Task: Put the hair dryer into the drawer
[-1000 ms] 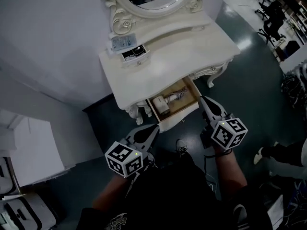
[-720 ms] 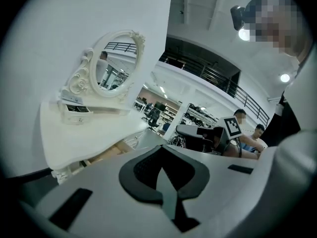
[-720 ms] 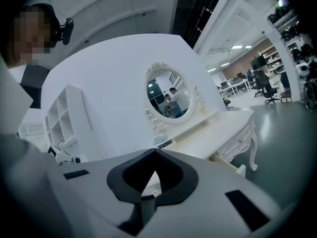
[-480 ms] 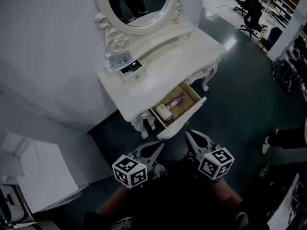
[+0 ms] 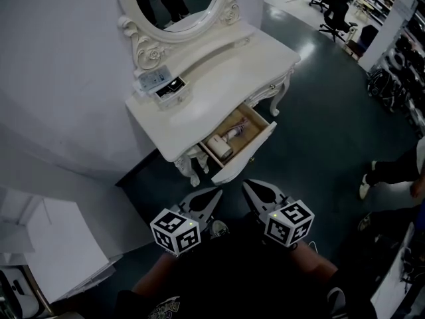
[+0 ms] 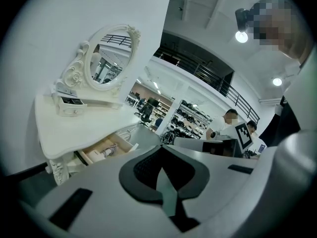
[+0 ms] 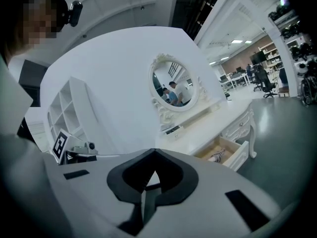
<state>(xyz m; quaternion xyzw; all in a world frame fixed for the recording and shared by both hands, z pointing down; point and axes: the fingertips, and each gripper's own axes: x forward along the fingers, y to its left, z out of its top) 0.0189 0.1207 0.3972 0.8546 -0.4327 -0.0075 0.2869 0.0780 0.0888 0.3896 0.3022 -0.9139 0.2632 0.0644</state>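
The hair dryer (image 5: 224,140) lies inside the open wooden drawer (image 5: 255,138) of a white dressing table (image 5: 219,72). The dryer (image 6: 106,151) and drawer (image 6: 94,157) also show in the left gripper view, and the dryer (image 7: 216,156) and drawer (image 7: 237,155) in the right gripper view. My left gripper (image 5: 216,193) and right gripper (image 5: 246,185) hang side by side close to my body, well short of the drawer front. Both are shut with nothing between the jaws, as the left gripper (image 6: 162,155) and right gripper (image 7: 153,157) show in their own views.
An oval mirror (image 5: 176,2) stands at the back of the table, with a small jewellery box (image 5: 169,92) beside it. A white shelf unit (image 5: 40,238) stands at the left. Another person's foot (image 5: 367,186) is on the dark floor at the right.
Both grippers have drawn back from the drawer front towards my body, the right one farther. The drawer stays open with the hair dryer in it.
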